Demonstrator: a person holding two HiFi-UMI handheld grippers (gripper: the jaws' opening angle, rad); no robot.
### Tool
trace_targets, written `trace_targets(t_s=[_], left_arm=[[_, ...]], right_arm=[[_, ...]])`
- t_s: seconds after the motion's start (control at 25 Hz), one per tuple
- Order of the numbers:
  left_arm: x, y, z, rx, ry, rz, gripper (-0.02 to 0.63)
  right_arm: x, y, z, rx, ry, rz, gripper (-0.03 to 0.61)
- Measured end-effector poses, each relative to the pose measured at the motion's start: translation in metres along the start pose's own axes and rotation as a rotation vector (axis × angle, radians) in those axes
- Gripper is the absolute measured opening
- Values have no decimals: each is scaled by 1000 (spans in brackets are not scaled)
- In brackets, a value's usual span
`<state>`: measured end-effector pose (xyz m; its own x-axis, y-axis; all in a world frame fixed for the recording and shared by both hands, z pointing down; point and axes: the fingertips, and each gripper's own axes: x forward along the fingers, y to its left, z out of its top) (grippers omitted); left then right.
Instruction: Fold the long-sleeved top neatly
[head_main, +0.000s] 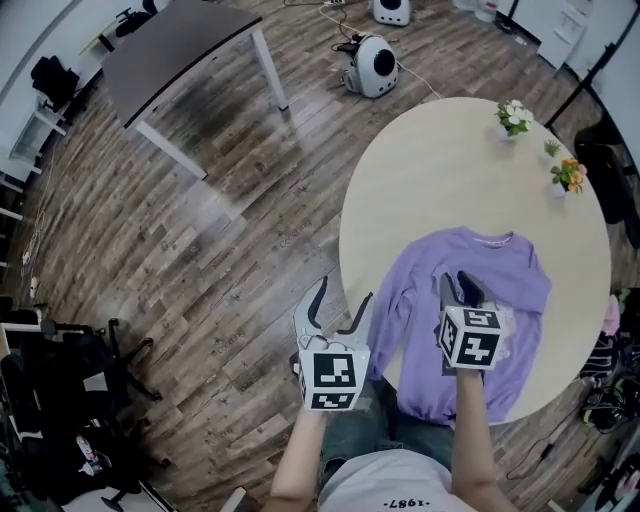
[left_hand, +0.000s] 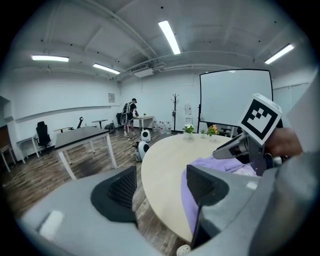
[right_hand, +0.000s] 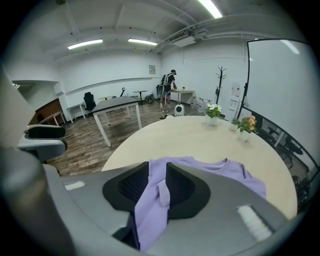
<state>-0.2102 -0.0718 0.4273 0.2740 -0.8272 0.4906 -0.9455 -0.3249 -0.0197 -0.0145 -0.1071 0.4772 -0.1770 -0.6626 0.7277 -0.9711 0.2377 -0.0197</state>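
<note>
Left gripper (head_main: 342, 303): mine, off the surface's (head_main: 440, 170) left edge and over the floor, jaws apart, nothing between them. Purple top (head_main: 505, 275): spread flat at the near edge, collar toward the far edge. Right gripper (head_main: 462, 288): over the top's middle, jaws clamped on a pinch of its fabric. Two small flower pots (head_main: 514, 117) near the far right edge.
</note>
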Motion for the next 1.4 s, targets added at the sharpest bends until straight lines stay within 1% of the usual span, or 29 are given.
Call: trace_targets(t_s=[0.2,0.44,0.64,0.96,1.2,1.28,1.4], left_arm=[[-28,-16,-15,-24,11,73,311],[-62,-38,-36,-64,17,147,311],[-77,-59,-57,-91,36,183,311],[-81,-77,-94,-126,101,196,311],[-72,-85,-121,-124,165,178,308],[-68,-87,-127,-124,183,169,289],[-59,-94,-140,-110,220,133,276]], right_arm=[[-20,5,-1,-67,-34,67,133],[-44,8,-13,-129,-57,126,129],[-60,3,-30,-163,-63,153,126],[-72,-3,-54,-185,-49,175,123],[-75,-5,-67,-179,-39,183,117],[-74,-5,-70,-174,-34,183,115],[-72,-6,-76,-165,-24,179,109]])
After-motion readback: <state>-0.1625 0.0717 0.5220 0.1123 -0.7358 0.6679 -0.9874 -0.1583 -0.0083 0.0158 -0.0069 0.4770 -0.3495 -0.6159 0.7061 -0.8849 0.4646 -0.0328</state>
